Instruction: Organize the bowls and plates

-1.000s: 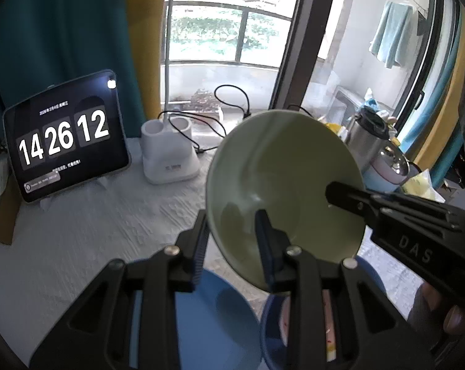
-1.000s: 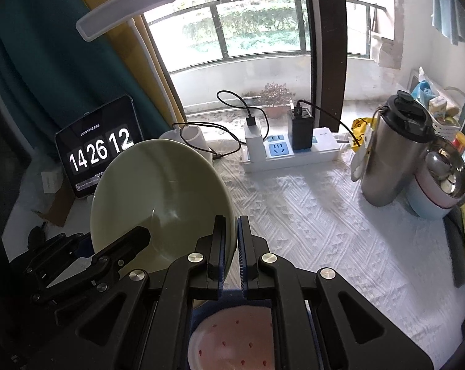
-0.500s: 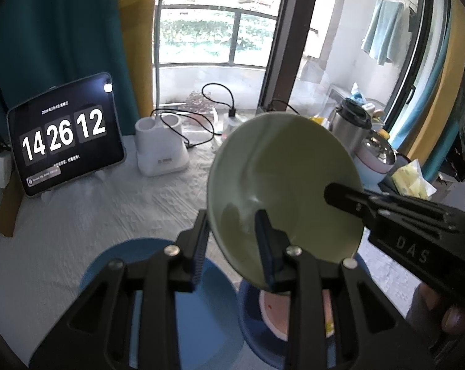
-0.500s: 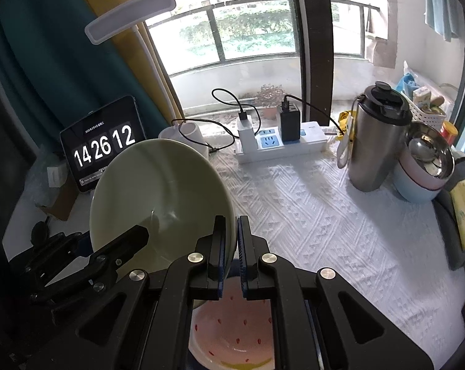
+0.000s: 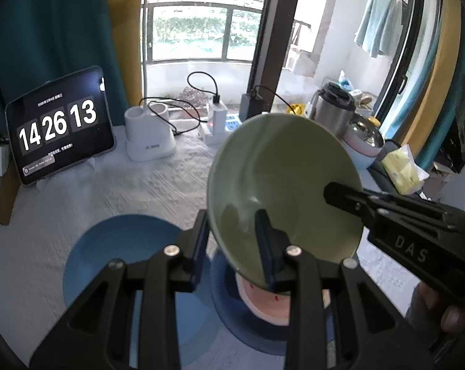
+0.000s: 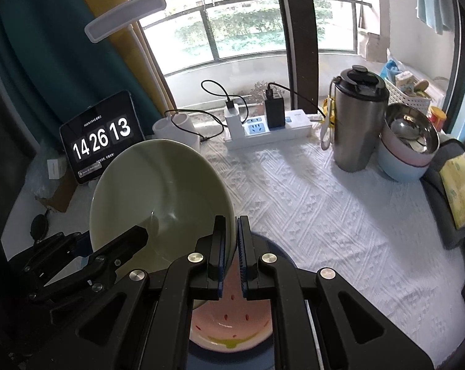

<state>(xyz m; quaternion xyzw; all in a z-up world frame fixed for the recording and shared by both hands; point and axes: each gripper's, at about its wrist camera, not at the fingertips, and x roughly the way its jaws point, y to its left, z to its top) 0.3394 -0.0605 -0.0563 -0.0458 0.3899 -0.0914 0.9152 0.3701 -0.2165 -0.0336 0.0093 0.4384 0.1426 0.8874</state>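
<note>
1. Left gripper [image 5: 232, 240]: its jaws stand partly apart, one finger outside and one inside the wall of the pale green bowl [image 5: 281, 185], clamping its near rim. The bowl is off the bench, tilted so its hollow faces the cameras.
2. Right gripper [image 6: 231, 246]: its jaws are almost together, pinching the bowl's thin rim between blue pads on the bowl's other side. In the left wrist view it reaches in from the right edge, with part of the person's hand [image 5: 442, 308] beneath it, cut off by the frame.
3. Green bowl: plain glossy glaze, no pattern, wide flare, a soft window reflection inside. Its lower rim is hidden behind both grippers' fingers.
4. Directly below it sits a pink bowl [image 6: 229, 323] with red seed-like specks and a yellow-green band, resting on a dark blue plate [image 5: 247, 323]. Most of both is hidden by the gripper bodies; whether the green bowl touches the pink one cannot be told.
5. Just left of that lies a lighter blue plate [image 5: 121, 246], flat on the bench [image 6: 325, 215], its near edge covered by the left gripper.
6. Farther back: tablet clock [image 6: 101, 137] reading 14 26 13, white lamp base [image 5: 149, 135], power strip [image 6: 272, 129] with plugged chargers.
7. Far right: steel flask [image 6: 355, 123] and stacked bowls [image 6: 408, 141] topped by a steel one; contents unclear.
</note>
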